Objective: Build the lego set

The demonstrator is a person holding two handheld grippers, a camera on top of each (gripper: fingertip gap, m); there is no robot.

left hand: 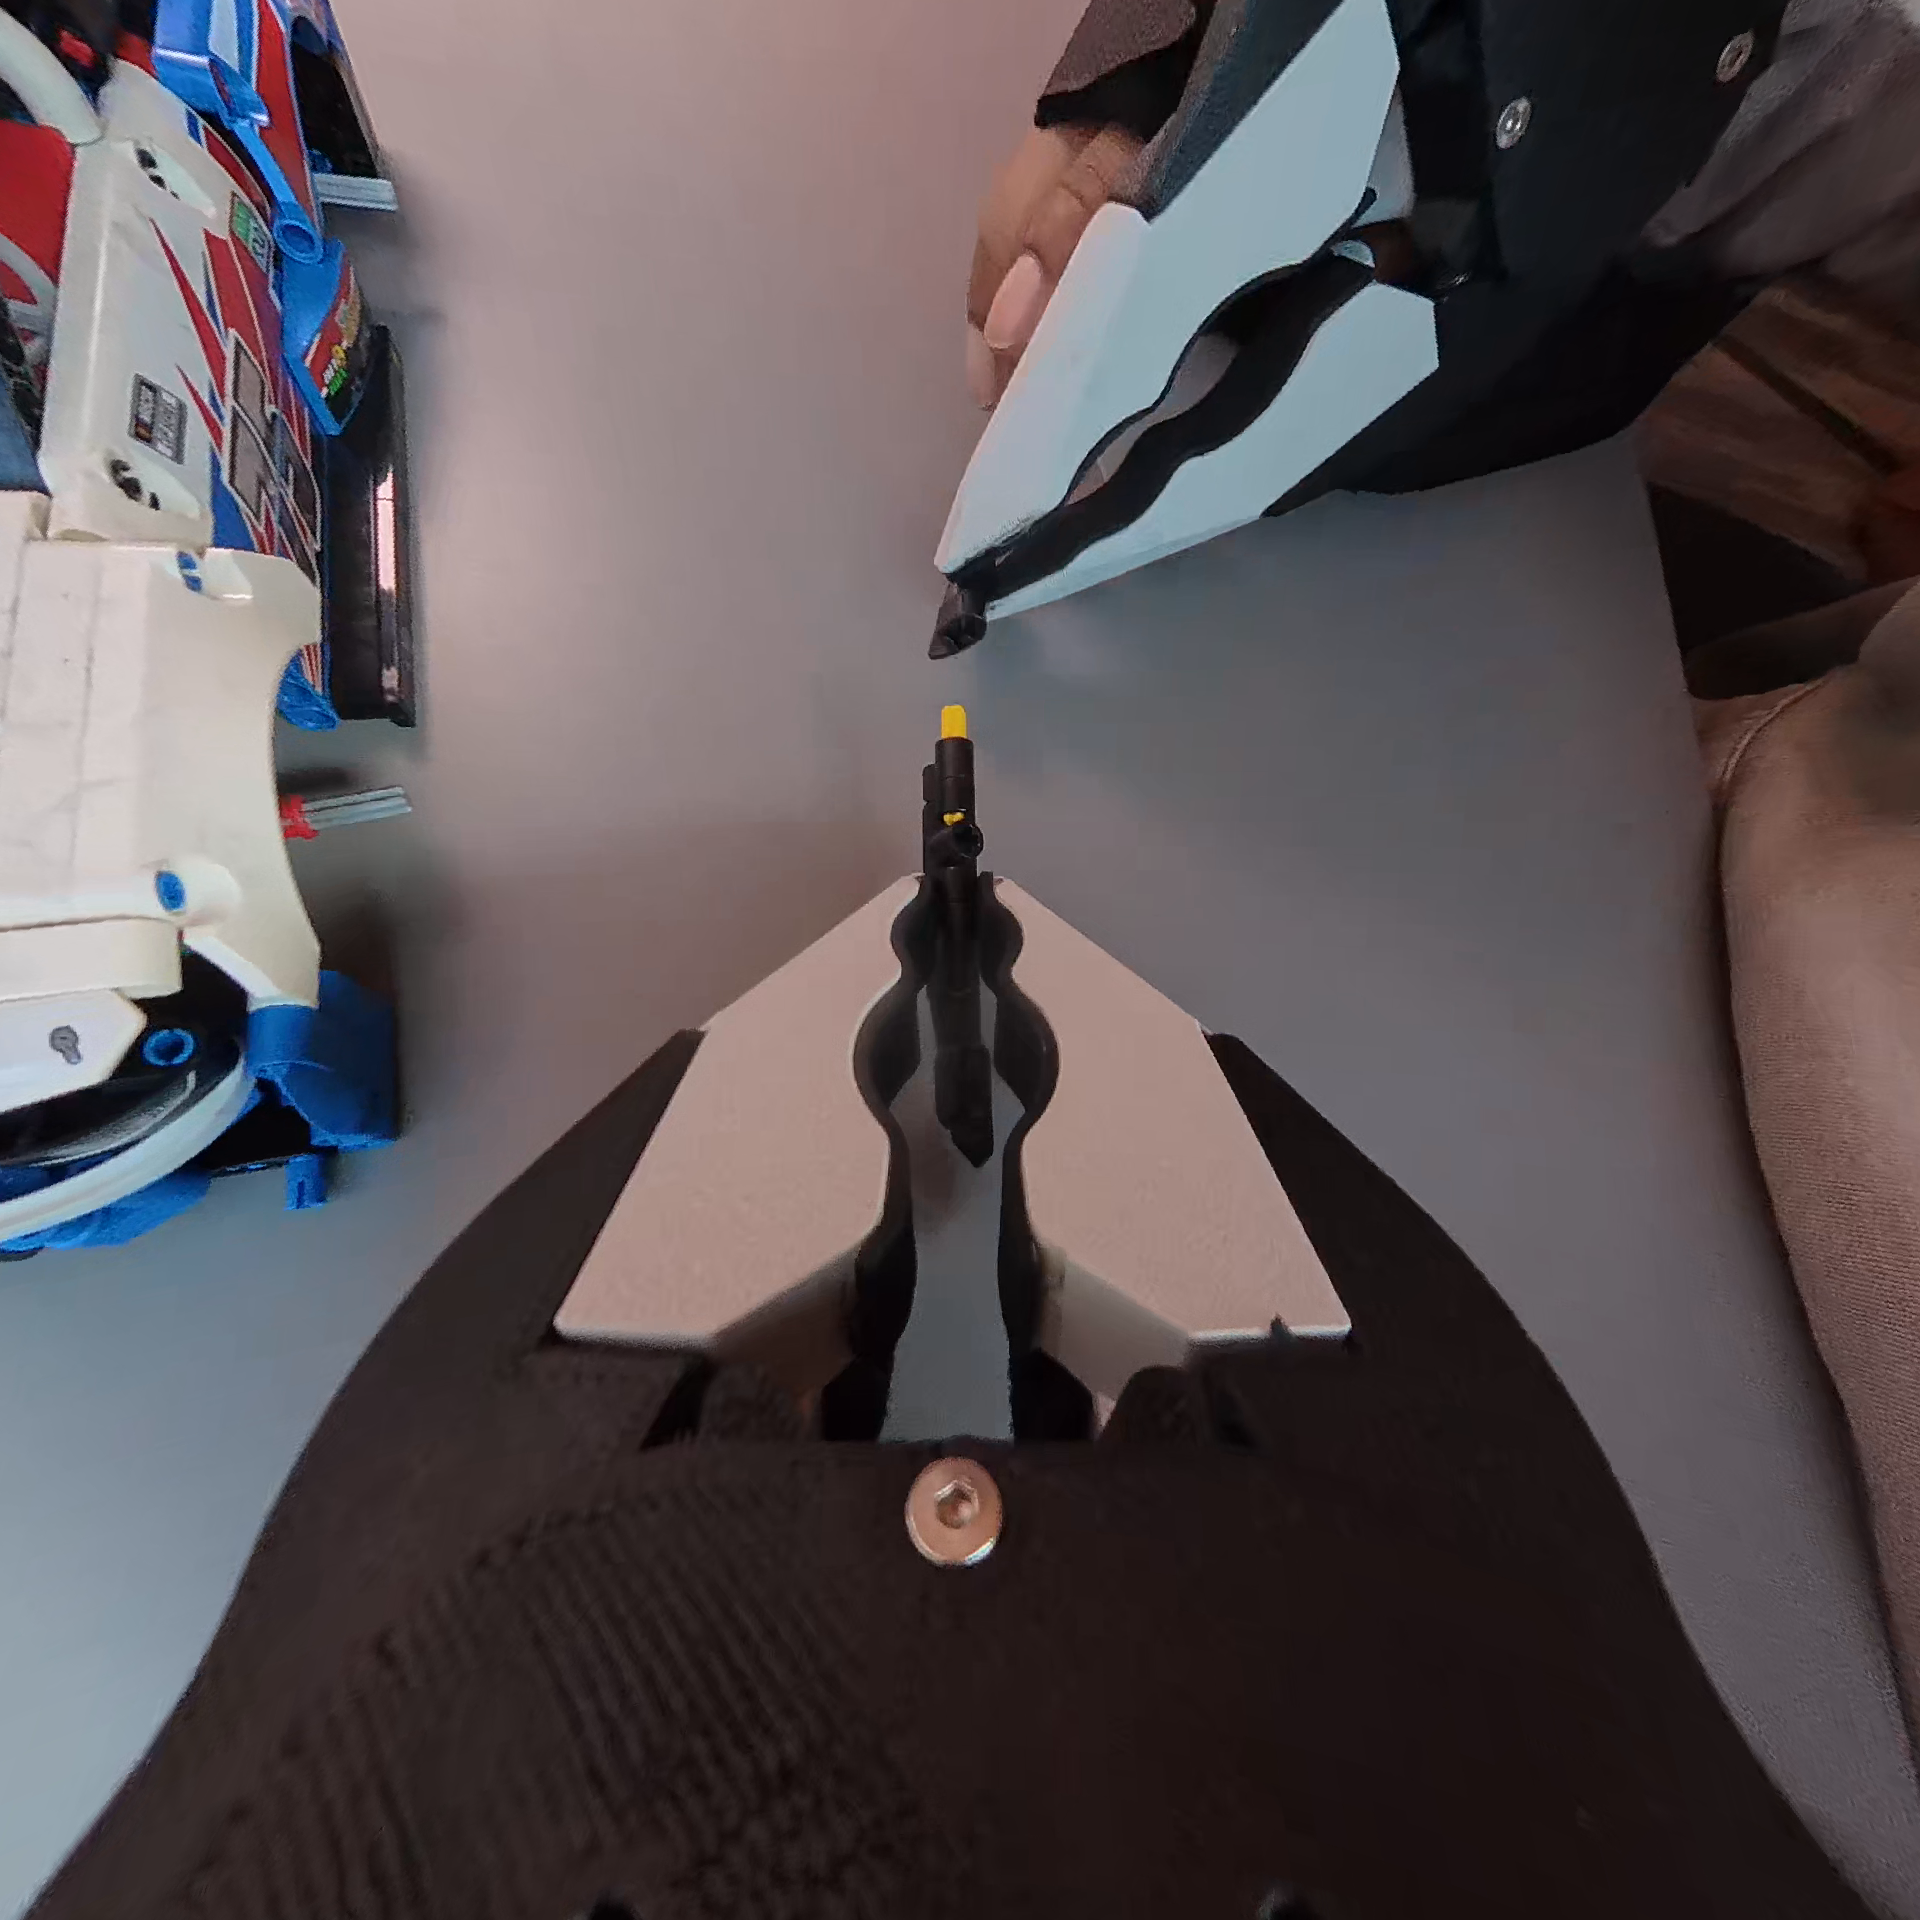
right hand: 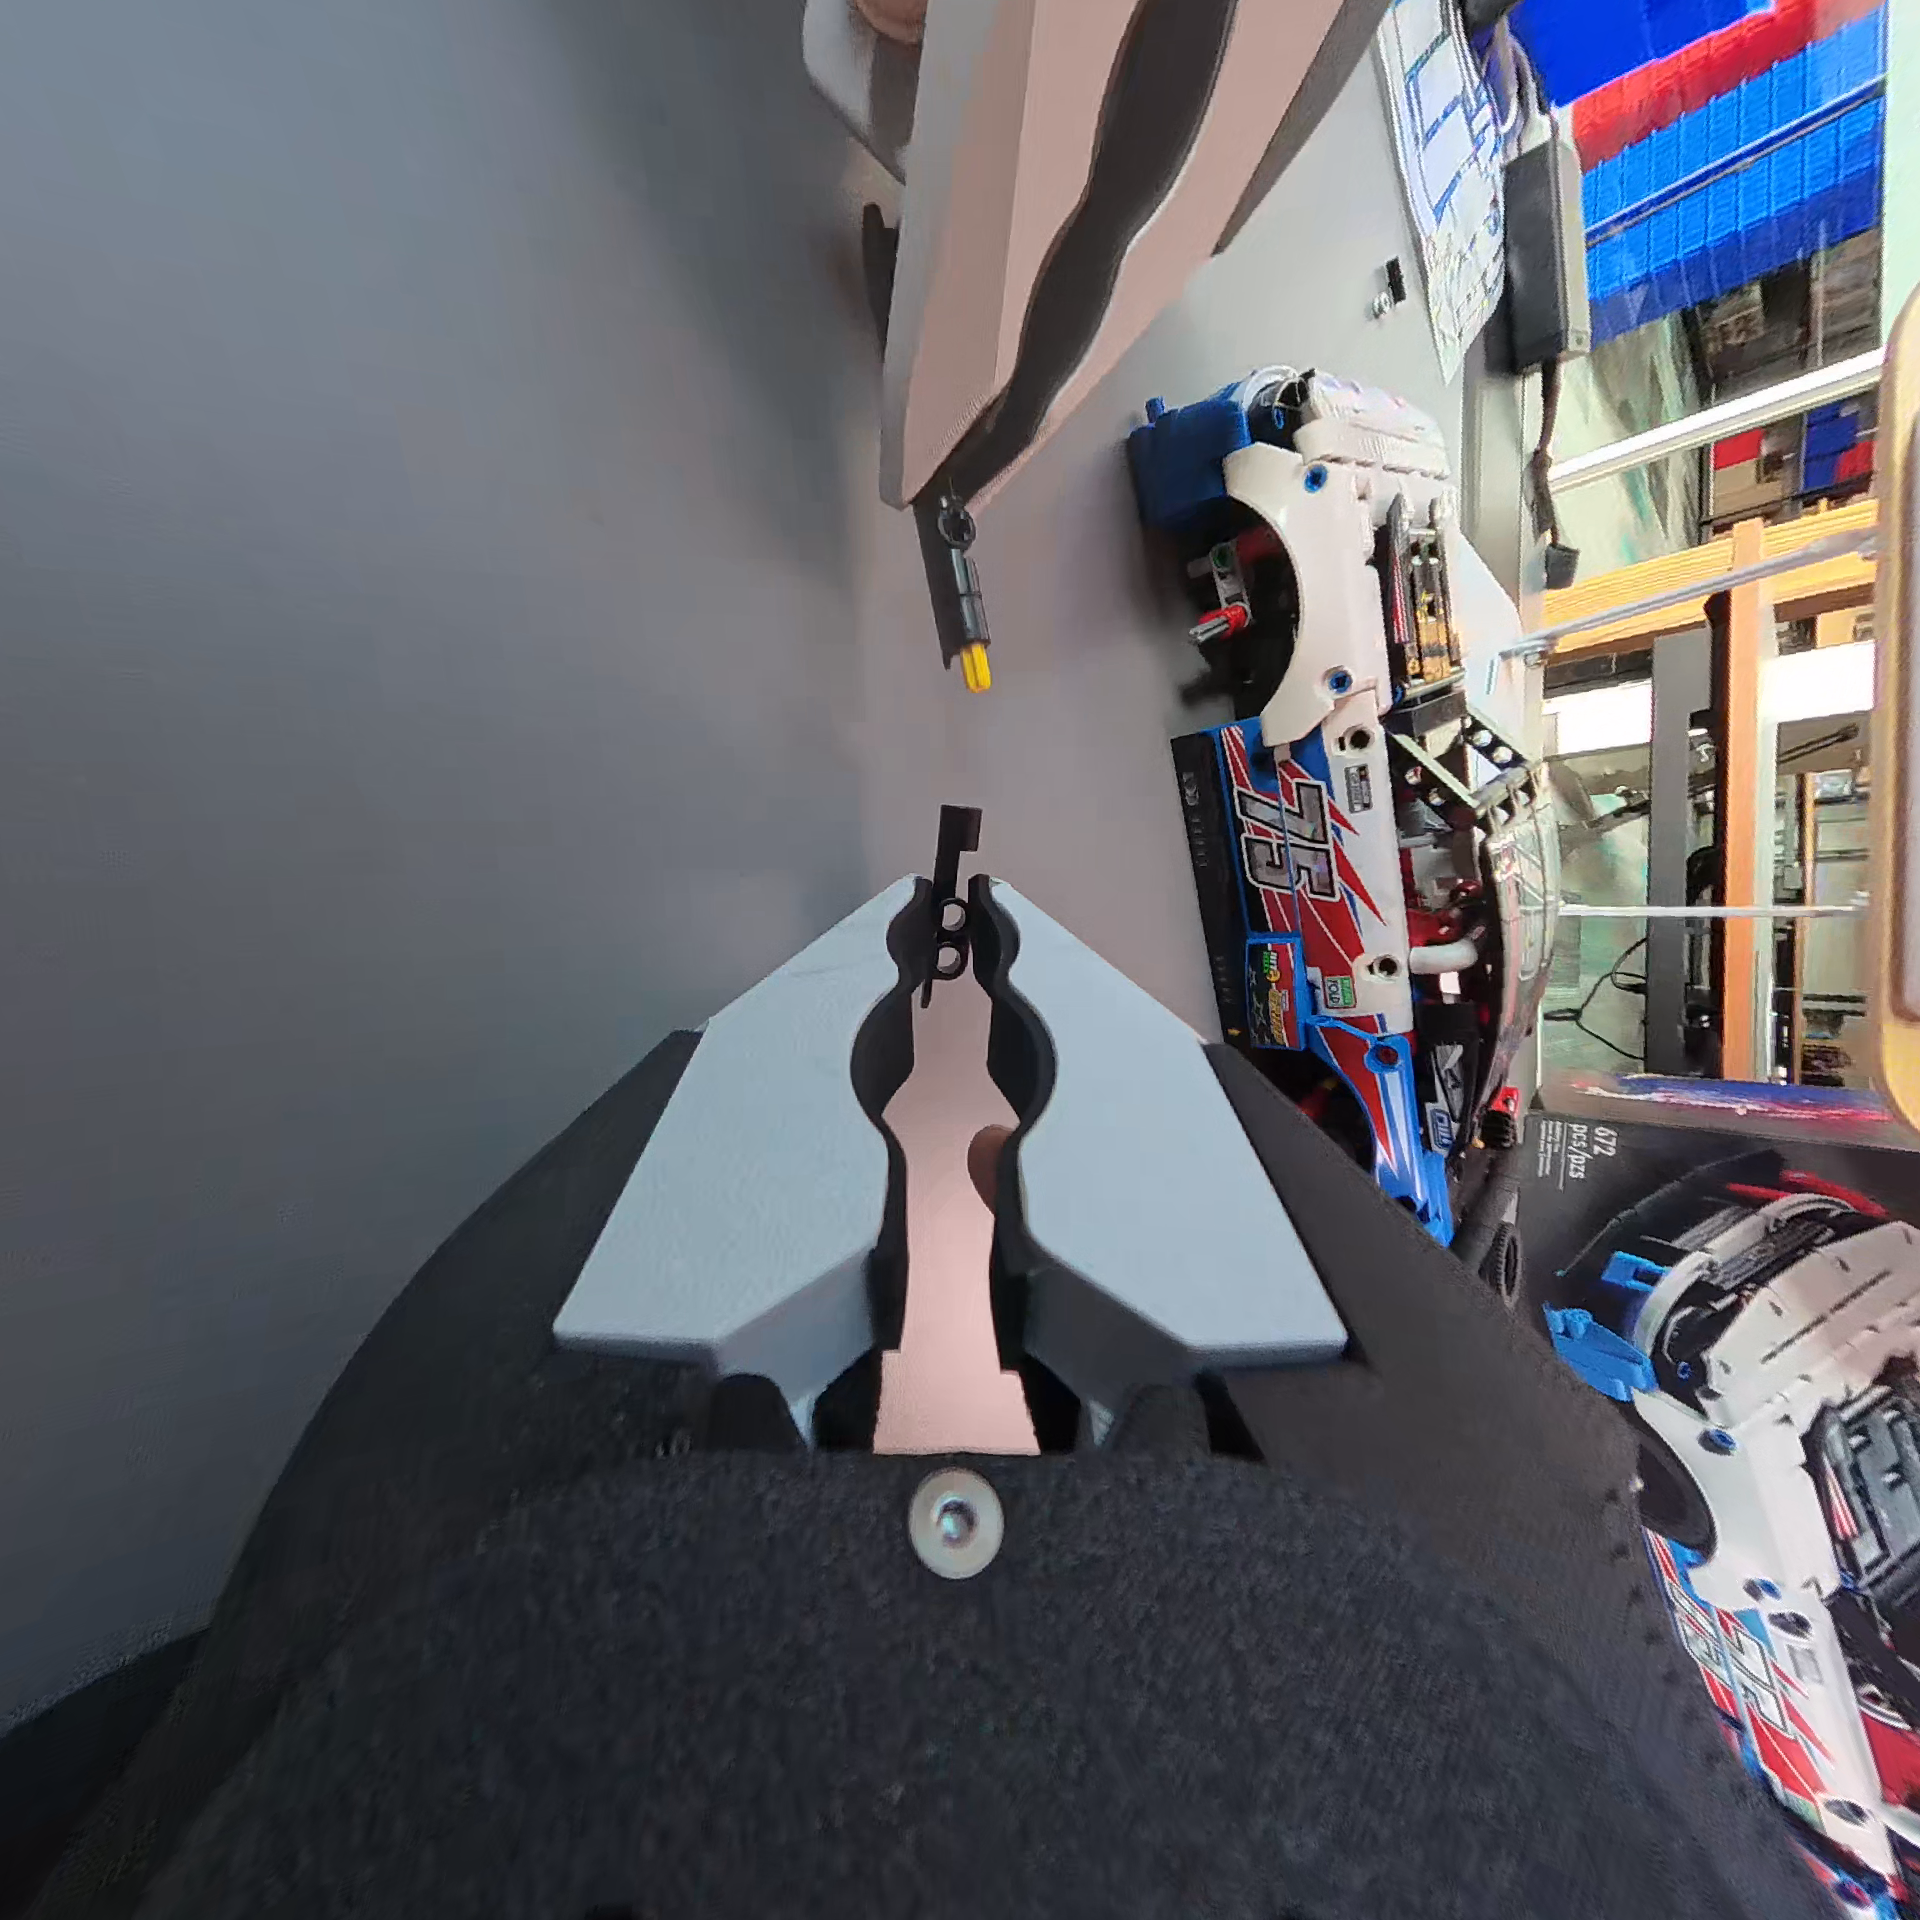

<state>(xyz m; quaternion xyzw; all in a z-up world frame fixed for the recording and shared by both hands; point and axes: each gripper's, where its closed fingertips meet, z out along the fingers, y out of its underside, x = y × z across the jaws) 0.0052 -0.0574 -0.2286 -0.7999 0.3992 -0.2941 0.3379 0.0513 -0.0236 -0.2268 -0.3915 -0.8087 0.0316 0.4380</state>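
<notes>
My left gripper (left hand: 951,883) is shut on a black rod assembly (left hand: 951,831) with a yellow axle tip (left hand: 953,722) that sticks out forward. It also shows in the right wrist view (right hand: 961,592), hanging from the left gripper (right hand: 940,499). My right gripper (right hand: 948,883) is shut on a small black piece with holes (right hand: 227,862) whose flat end points at the yellow tip. In the left wrist view the right gripper (left hand: 961,613) comes in from the upper right, its black piece (left hand: 956,629) a short gap from the yellow tip. The white, blue and red lego car (right hand: 1340,748) lies on the grey table.
The car also fills the left edge of the left wrist view (left hand: 135,665). The set's box (right hand: 1714,1299) lies at the lower right in the right wrist view. A hand (left hand: 1023,281) holds the right gripper. A beige cushion (left hand: 1818,935) borders the table on the right. My hands' fingertips stand some 7 cm from each other.
</notes>
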